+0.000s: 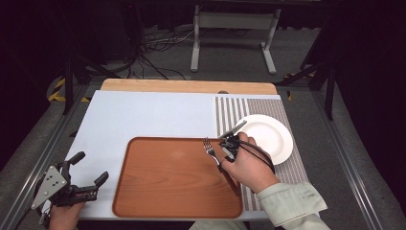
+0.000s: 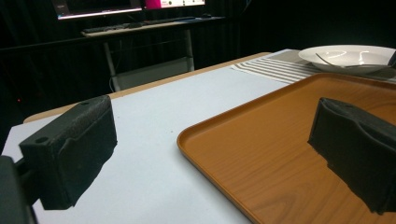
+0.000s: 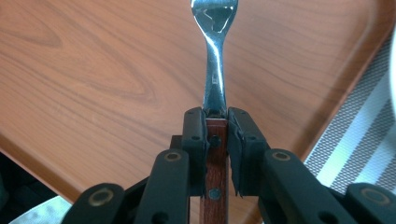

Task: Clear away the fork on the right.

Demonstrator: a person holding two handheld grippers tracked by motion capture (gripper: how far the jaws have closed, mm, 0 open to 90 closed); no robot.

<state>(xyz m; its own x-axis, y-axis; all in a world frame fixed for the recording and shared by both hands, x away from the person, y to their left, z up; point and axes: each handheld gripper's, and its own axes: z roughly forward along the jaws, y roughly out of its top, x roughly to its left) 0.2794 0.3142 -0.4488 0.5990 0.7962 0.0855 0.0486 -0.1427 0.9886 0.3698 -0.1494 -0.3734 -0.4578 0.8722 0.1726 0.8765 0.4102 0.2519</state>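
Note:
A fork (image 1: 210, 151) with a wooden handle hangs over the right part of the brown wooden tray (image 1: 167, 182), tines pointing away from the person. My right gripper (image 1: 226, 152), held in the person's right hand, is shut on it. In the right gripper view the two black jaws (image 3: 215, 135) clamp the top of the wooden handle, and the metal neck and tines of the fork (image 3: 215, 70) stick out over the tray (image 3: 93, 70). My left gripper (image 1: 91, 166) rests at the table's near left corner with its jaws wide apart and nothing between them (image 2: 215, 135).
A white plate (image 1: 268, 136) sits on a striped placemat (image 1: 297, 167) right of the tray; the left gripper view has the plate (image 2: 348, 56) beyond the tray (image 2: 280, 140). A pale blue mat (image 1: 143, 117) covers the table's left and middle. A white stand (image 1: 234, 28) is behind the table.

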